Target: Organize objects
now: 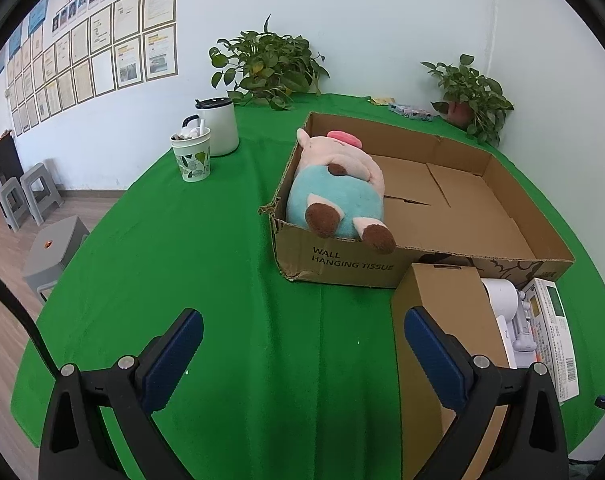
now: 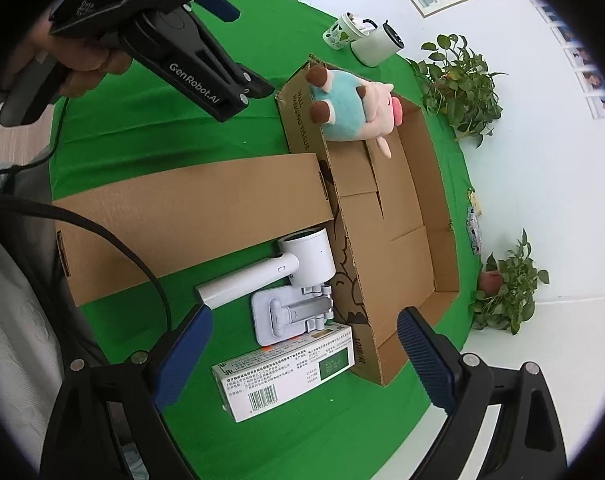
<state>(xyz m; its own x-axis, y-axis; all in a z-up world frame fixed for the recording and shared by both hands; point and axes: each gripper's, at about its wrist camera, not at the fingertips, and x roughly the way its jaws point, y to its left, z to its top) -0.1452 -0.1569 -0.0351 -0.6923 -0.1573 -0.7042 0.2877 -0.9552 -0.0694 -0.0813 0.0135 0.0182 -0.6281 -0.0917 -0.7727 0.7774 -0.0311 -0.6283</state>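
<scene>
A low open cardboard tray (image 1: 510, 208) (image 2: 418, 240) stands on the green table, and a plush pig (image 1: 336, 192) (image 2: 354, 108) lies in its left end. In front of the tray lie a long brown box (image 1: 446, 312) (image 2: 190, 216), a white hair dryer (image 2: 278, 268) (image 1: 500, 300), a white folding stand (image 2: 278, 316) and a white printed carton (image 2: 282, 380) (image 1: 554, 336). My left gripper (image 1: 302, 348) hovers open over bare cloth, left of the brown box. Above the carton my right gripper (image 2: 302, 352) is open and holds nothing.
A leaf-patterned paper cup (image 1: 191, 156) and a white lidded mug (image 1: 219, 126) stand at the table's far left. Two potted plants (image 1: 262, 68) (image 1: 468, 96) sit along the back wall. Grey stools (image 1: 50, 256) are on the floor to the left. A hand (image 2: 82, 60) holds the left gripper.
</scene>
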